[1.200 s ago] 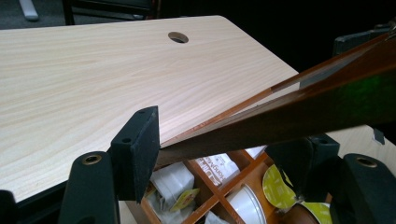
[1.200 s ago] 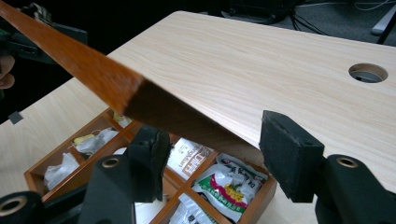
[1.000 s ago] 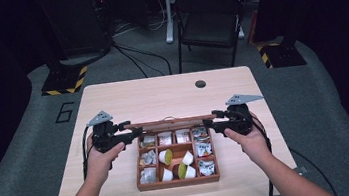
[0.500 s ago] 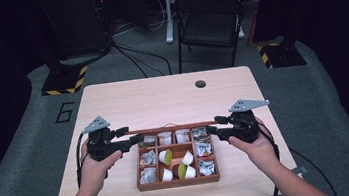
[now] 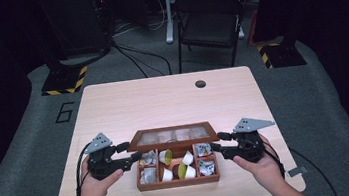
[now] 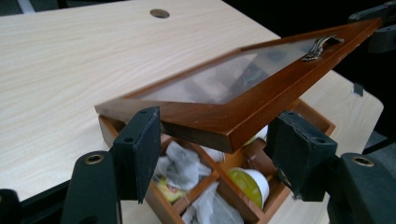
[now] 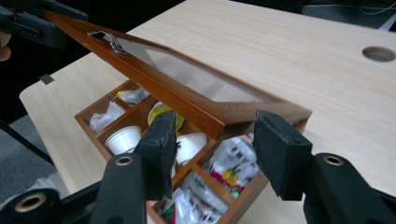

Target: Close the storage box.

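Black jaws of the left gripper (image 5: 133, 151) and right gripper (image 5: 217, 143) have just been closing; each pair straddles an end of the glass-paned wooden lid (image 5: 176, 135), which is raised and tilted, but whether the pads press on it I cannot tell. Below it, at lower centre, the wooden box (image 5: 179, 182) holds cups and packets on the pale table (image 5: 162, 99).

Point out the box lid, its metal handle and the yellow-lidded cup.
Box lid (image 6: 261, 100): left gripper view, on its wooden front edge.
Metal handle (image 7: 106, 39): right gripper view, on its middle.
Yellow-lidded cup (image 6: 250, 183): left gripper view, on its yellow top.
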Demonstrator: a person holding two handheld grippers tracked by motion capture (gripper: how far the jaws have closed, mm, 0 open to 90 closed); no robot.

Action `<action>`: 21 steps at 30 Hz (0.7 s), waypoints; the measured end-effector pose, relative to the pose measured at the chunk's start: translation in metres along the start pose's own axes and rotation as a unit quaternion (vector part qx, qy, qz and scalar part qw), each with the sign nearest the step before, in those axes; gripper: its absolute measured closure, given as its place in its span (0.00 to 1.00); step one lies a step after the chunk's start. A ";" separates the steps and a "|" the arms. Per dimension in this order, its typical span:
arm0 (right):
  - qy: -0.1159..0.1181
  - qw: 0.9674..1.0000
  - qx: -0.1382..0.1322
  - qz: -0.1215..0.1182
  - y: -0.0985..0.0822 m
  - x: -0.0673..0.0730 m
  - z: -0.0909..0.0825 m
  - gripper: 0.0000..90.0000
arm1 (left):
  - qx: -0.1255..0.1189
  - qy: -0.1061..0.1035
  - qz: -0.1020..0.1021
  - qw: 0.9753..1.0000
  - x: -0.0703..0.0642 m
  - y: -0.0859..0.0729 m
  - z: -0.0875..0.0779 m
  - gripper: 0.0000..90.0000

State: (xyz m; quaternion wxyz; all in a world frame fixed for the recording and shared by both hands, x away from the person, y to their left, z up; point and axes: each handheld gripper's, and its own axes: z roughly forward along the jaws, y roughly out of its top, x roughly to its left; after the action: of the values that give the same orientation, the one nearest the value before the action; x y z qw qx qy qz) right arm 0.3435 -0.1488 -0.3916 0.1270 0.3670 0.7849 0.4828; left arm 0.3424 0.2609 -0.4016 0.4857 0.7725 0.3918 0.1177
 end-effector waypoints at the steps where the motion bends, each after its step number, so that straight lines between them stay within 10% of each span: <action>1: 0.000 1.000 -0.001 0.002 -0.004 0.001 0.000 0.55 | 0.003 0.000 0.000 1.000 -0.002 -0.004 0.000 0.40; 21: -0.017 0.999 0.023 -0.025 -0.075 0.015 0.014 0.53 | 0.041 -0.003 -0.007 0.999 -0.012 -0.071 0.013 0.40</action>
State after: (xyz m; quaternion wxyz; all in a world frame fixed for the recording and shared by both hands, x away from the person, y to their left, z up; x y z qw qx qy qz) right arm 0.3067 -0.1489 -0.4596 0.1440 0.3586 0.8025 0.4546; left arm 0.3073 0.2592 -0.4655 0.4559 0.7892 0.4002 0.0962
